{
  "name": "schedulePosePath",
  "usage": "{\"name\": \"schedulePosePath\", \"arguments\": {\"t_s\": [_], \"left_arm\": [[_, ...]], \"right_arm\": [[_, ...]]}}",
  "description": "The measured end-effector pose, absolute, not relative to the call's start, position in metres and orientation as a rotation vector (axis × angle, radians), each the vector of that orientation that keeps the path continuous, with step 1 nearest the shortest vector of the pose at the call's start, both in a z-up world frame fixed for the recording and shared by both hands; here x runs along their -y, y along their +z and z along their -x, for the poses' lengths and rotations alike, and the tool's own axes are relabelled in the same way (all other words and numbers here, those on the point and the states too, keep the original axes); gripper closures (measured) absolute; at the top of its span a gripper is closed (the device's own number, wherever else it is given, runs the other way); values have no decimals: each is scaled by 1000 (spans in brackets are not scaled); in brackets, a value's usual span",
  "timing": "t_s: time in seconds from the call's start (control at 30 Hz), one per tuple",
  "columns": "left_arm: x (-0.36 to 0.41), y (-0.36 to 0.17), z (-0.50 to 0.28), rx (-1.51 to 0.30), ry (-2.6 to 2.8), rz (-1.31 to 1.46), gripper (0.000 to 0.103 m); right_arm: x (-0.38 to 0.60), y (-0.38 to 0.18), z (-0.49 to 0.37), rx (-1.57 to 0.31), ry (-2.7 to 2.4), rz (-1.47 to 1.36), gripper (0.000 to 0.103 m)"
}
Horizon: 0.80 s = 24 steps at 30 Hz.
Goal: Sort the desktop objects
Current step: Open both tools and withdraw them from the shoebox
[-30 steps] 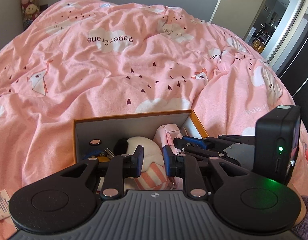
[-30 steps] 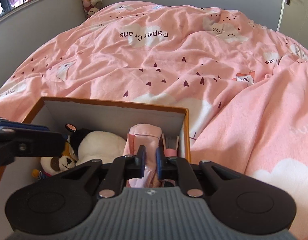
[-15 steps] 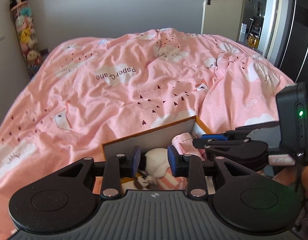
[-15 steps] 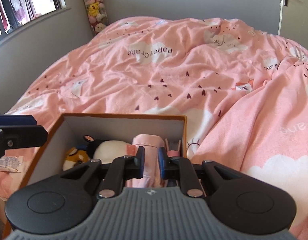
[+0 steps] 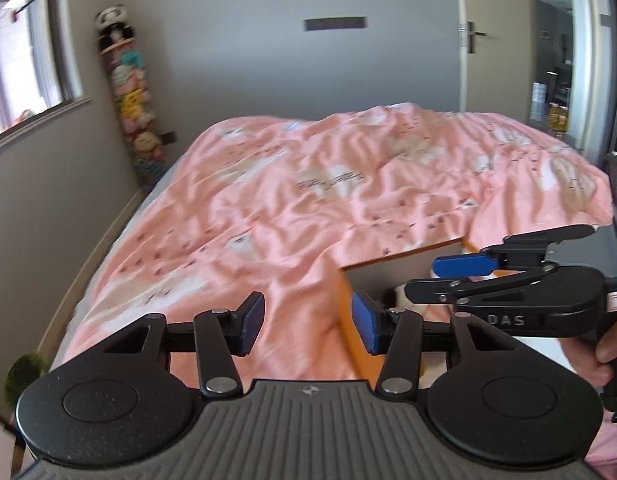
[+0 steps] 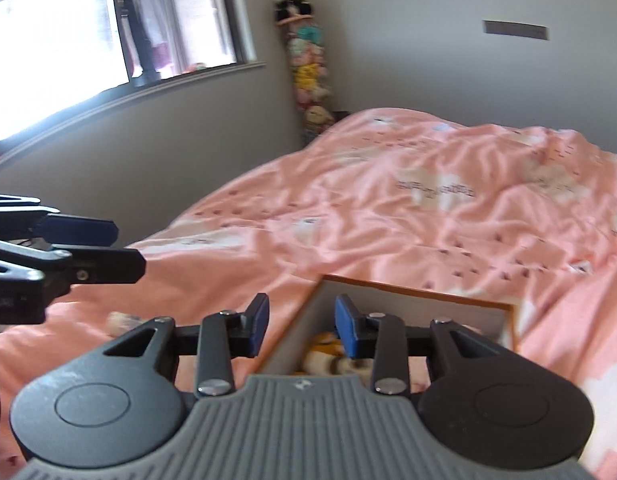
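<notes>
Pink bedding (image 5: 316, 208) is filling both views now, since both hands are lifting away from the orange-edged box (image 6: 420, 292). Left gripper (image 5: 307, 326) and right gripper (image 6: 301, 326) have just been opening; nothing is sitting between their spread jaws. Plush toys (image 6: 328, 354), blurred, probably are staying inside the box, so this drop-off seems finished.

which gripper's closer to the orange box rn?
Right, it seems. The right gripper straddles the near-left wall of the orange box, over its inside; the left gripper is beside the box's left edge, over the pink duvet.
</notes>
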State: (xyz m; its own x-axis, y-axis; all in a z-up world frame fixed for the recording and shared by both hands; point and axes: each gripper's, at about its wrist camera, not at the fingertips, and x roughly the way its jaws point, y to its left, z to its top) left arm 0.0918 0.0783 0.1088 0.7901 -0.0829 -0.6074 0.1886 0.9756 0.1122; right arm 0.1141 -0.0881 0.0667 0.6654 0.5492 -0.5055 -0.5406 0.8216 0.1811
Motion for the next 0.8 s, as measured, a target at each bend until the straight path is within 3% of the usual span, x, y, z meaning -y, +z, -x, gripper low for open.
{"name": "schedulePosePath", "arguments": {"t_s": [0.27,0.8], "left_arm": [[-135,79,-58,-808,-35,-85,47],[-183,-15,-35,-1199,-4,227,47]], "right_arm": [[19,50,-96,-732,754,80,62],[-73,-34,-102,-1113,809,553,63]]}}
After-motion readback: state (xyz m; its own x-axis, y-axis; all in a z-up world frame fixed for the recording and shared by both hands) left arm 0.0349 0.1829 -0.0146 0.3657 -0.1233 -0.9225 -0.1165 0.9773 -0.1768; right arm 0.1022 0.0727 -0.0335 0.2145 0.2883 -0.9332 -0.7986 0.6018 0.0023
